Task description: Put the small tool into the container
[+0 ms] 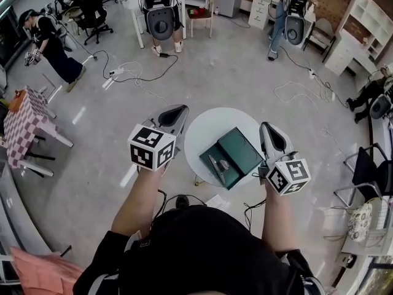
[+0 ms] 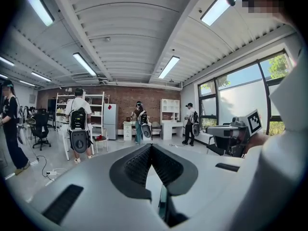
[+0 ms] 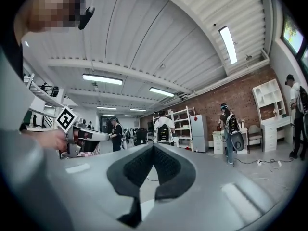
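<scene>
A dark green container [image 1: 238, 150] lies open on a small round white table [image 1: 201, 129] in the head view. A small silvery tool [image 1: 217, 166] rests in its left half. My left gripper [image 1: 175, 112] is held up left of the table, jaws closed tip to tip with nothing in them. My right gripper [image 1: 269, 130] hovers at the table's right edge, also shut and empty. Both gripper views look out level across the room, so neither shows the table or container. The left gripper [image 2: 151, 146] and right gripper [image 3: 154, 146] each show pads meeting at the tip.
Cables [image 1: 132, 72] trail over the grey floor beyond the table. Several people with backpacks [image 1: 161, 14] stand at the far desks. A checkered table [image 1: 27, 118] is at the left, a black chair [image 1: 368, 168] at the right, and white shelves [image 1: 362, 23] at the back right.
</scene>
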### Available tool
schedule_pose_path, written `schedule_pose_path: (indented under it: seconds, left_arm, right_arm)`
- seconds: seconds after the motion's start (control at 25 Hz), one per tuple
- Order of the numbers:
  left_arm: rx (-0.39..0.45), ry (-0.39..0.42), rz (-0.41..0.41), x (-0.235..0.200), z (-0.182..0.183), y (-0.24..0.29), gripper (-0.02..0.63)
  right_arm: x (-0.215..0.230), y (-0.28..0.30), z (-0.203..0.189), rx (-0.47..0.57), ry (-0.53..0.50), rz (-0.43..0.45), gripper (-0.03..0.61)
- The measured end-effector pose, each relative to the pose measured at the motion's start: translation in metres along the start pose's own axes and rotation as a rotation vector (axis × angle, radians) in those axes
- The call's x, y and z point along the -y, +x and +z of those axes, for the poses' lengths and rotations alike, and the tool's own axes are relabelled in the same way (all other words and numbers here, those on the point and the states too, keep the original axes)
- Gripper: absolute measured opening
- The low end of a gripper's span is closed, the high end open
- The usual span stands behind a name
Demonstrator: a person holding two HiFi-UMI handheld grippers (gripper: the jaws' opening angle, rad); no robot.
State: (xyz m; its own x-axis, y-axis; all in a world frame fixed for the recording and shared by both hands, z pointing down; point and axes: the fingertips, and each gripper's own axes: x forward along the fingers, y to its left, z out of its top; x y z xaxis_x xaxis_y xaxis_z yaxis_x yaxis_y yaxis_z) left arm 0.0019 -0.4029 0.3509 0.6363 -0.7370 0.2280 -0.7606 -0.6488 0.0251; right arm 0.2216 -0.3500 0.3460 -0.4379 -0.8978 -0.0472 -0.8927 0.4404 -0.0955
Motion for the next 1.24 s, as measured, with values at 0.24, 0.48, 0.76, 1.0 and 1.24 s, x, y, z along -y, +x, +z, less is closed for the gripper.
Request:
schedule_pose_path:
  seconds: [0.24, 0.48, 0.76, 1.0, 1.24]
  left_arm:
    - [0.014, -0.048, 0.009, -0.008, 0.000, 0.009, 0.006]
    - [0.013, -0.056, 0.040, -0.021, -0.004, 0.009, 0.005]
    - [0.009, -0.027, 0.054, -0.029, -0.004, 0.013, 0.006]
    - [0.007, -0.042, 0.051, -0.029, -0.012, 0.013, 0.005]
    - [-0.005, -0.042, 0.046, -0.029, -0.015, 0.018, 0.005]
  right_arm:
    - [0.024, -0.003, 0.004, 0.025, 0.053, -0.040, 0.008]
    - [0.023, -0.001, -0.001, -0.003, 0.004, -0.053, 0.008]
    - [0.027, 0.001, -0.006, -0.014, -0.006, -0.070, 0.008]
    - [0.025, 0.004, -0.013, -0.018, 0.004, -0.069, 0.008]
    - [0.027, 0.009, -0.015, -0.029, 0.018, -0.063, 0.008]
